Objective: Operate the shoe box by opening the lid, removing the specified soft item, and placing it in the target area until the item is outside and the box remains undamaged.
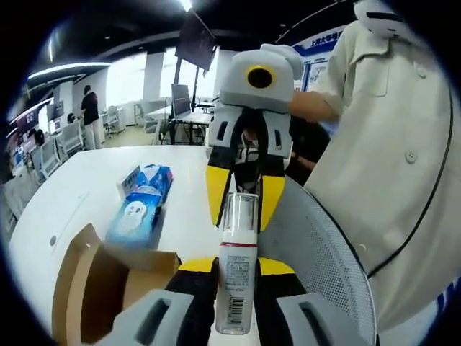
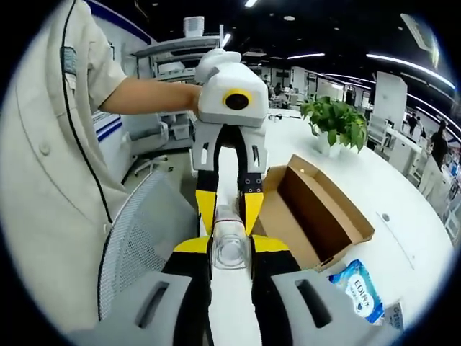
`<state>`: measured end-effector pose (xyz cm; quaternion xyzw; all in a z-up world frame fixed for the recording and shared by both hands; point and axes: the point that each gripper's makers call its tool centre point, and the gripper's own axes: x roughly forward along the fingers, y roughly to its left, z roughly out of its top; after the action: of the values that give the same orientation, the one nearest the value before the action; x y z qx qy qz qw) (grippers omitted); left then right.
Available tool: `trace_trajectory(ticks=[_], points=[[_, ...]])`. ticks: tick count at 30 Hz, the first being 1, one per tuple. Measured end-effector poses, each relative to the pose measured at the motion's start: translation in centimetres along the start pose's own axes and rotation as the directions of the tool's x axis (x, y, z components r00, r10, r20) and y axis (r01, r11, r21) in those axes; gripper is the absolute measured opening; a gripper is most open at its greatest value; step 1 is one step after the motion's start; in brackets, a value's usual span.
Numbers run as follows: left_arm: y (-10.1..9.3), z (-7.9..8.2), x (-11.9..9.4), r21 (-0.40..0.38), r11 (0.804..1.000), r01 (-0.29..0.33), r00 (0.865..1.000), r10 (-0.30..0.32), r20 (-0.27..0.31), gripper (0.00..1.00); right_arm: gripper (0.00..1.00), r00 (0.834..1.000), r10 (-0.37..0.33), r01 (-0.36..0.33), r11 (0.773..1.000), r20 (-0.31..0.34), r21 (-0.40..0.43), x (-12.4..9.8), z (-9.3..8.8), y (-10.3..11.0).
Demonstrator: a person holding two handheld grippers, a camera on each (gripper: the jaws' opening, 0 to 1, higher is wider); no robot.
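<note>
Bottle spans lengthwise between left gripper and right gripper, both clamping it.

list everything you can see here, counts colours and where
bottle: 1, white with clear cap, held between both grippers above the table
shoe box: 1, brown cardboard, open on the white table
wipes packs: 2, blue, on the table beside the box
potted plant: 1, green, at the table's far end
mesh chair back: 1, grey, beside the table
left gripper: yellow tips, shut on one end of the bottle
right gripper: yellow tips, shut on the cap end
person: 1, cream jacket
</note>
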<state>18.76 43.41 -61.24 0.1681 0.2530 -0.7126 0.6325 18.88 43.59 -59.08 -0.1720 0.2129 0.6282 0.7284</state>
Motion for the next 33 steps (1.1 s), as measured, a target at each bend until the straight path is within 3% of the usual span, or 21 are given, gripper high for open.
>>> trace_trajectory(ticks=[6,21,26,33], points=[[0.7,0.3,-0.1,-0.022,0.999,-0.046,0.999,0.046,0.008,0.24,0.17,1.0,-0.01,0.009,0.999,0.015,0.032,-0.3,0.7,-0.9],[1.8,-0.6,-1.0,-0.069,0.989,-0.134,0.99,0.136,0.031,0.42,0.16,1.0,-0.019,0.019,1.0,-0.02,-0.001,-1.1,0.3,-2.7],[2.7,-1.1,-2.0,-0.102,0.973,-0.206,0.976,0.212,0.05,0.55,0.16,0.998,-0.029,0.028,0.999,-0.048,-0.026,-1.9,-0.1,-3.7],[3.6,-2.0,-3.7,-0.156,0.937,-0.313,0.943,0.327,0.066,0.72,0.17,0.996,-0.045,0.04,0.998,-0.078,-0.054,-3.5,-0.3,-5.5]])
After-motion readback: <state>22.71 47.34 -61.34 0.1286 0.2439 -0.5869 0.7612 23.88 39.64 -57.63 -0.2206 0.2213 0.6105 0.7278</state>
